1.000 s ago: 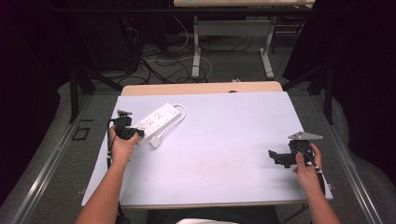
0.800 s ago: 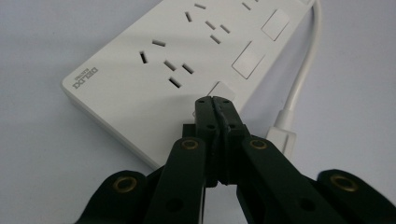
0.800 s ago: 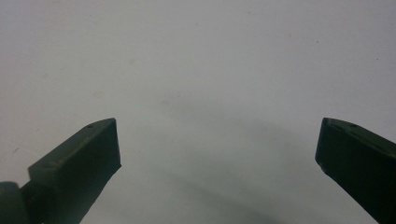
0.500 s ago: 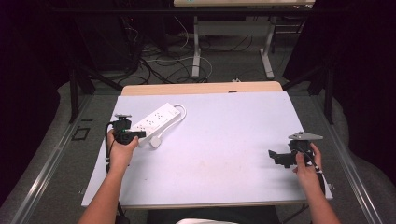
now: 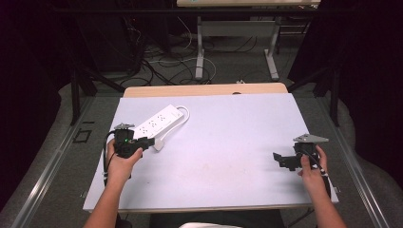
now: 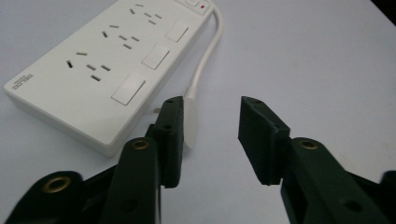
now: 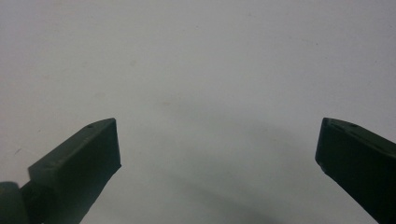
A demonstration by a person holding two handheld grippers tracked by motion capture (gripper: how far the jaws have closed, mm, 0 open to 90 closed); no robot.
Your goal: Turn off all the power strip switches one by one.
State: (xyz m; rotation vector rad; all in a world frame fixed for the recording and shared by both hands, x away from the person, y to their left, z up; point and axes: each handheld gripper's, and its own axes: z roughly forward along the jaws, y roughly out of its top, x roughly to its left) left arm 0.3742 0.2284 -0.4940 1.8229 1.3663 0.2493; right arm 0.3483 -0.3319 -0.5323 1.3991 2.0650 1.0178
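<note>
A white power strip (image 5: 159,120) lies at the table's left, several sockets and switches on top (image 6: 93,60). Its white cable (image 6: 205,60) loops round to a white plug (image 6: 190,122) lying on the table by the strip's near end. My left gripper (image 5: 148,142) is open and low over the table. The plug (image 5: 158,144) lies just ahead of the jaws, partly hidden by the left jaw in the left gripper view (image 6: 210,135). Nothing is held between them. My right gripper (image 5: 279,159) stands wide open over bare table at the right (image 7: 217,154).
The pale table (image 5: 228,137) has a wooden strip along its far edge. Beyond it the floor holds cables and the metal legs of another table (image 5: 199,47). Dark curtains stand on both sides.
My left gripper has drawn back a little toward the person, along the near end of the power strip. The right gripper has stayed where it was.
</note>
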